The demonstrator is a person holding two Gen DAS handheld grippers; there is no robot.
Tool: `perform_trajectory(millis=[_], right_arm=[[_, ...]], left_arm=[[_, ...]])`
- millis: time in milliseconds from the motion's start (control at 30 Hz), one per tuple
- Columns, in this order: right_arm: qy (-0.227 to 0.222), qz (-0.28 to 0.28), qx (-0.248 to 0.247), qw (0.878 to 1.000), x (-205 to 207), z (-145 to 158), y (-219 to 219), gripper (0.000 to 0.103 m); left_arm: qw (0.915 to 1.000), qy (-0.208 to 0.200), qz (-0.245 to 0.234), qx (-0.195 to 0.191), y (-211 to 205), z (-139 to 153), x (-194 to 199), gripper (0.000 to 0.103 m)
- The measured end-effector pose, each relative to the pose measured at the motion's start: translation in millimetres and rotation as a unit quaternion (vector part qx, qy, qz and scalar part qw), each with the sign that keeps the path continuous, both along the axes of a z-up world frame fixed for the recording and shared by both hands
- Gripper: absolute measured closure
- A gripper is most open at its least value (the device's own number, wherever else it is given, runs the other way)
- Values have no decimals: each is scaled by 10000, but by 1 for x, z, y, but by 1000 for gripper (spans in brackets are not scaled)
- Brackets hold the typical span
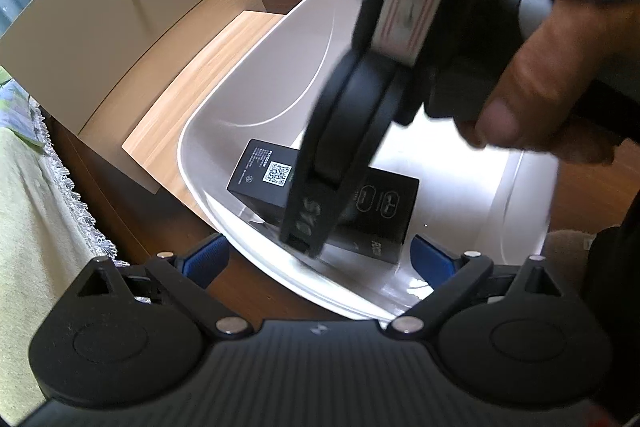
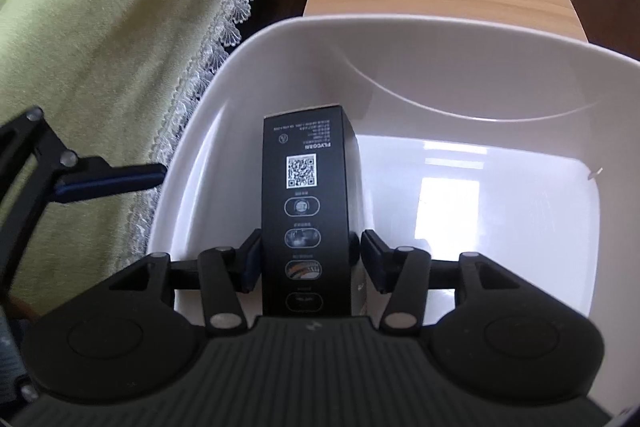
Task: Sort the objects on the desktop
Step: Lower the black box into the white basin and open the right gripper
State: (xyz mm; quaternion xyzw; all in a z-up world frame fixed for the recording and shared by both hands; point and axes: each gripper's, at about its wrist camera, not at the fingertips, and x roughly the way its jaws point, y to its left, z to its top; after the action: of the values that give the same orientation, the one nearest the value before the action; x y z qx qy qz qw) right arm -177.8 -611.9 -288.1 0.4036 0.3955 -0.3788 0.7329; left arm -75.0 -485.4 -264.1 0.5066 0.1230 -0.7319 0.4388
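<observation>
Dark wood desk carries a white tub, over whose near side the right gripper straddles a black box lying inside, left pad touching, right pad just clear, while the left gripper gapes empty across the rim.

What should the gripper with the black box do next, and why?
Probably lift the right gripper straight up and away. The black box already sits inside the white bin, and a gap shows beside the right pad, so it looks let go.
</observation>
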Motion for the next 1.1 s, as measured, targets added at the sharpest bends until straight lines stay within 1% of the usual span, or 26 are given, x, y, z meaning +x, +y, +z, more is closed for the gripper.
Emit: perform_trajectory(millis=[233,300,400,500,567,667,733,833,933,1033,1100], right_arm=[[-494,-284,-294,9979,-23,30,4,56],[-529,-448,-390,9968,-33,37,3,56],[-368,-657,-330,9966,-46,35,-3,56],[-285,-954,-2,9950,-57,19,-14,56],[-186,-996,79,9948,-60,10,-16,56],[15,-918,125,9957,-59,-3,-18,56],[100,-873,196,9959,-58,-12,-19,56],[20,-979,464,9941,-61,-26,-24,56],[-217,-1094,759,9909,-63,-37,-26,56],[-295,-1090,903,9895,-62,-44,-26,56],[-268,-1019,964,9898,-59,-48,-27,56]], left_arm=[[10000,8,18,23,4,1,2,5],[10000,-3,14,24,5,2,2,5],[10000,-3,14,31,10,11,-3,5],[10000,27,21,34,-17,-3,1,5],[10000,46,26,35,-23,-18,-3,5],[10000,66,30,43,-36,-22,-1,5],[10000,54,17,40,-35,-19,0,5],[10000,30,7,41,-36,-21,0,5],[10000,20,6,48,-35,-22,0,5],[10000,14,9,58,-35,-23,0,5],[10000,-5,1,64,-34,-23,0,5]])
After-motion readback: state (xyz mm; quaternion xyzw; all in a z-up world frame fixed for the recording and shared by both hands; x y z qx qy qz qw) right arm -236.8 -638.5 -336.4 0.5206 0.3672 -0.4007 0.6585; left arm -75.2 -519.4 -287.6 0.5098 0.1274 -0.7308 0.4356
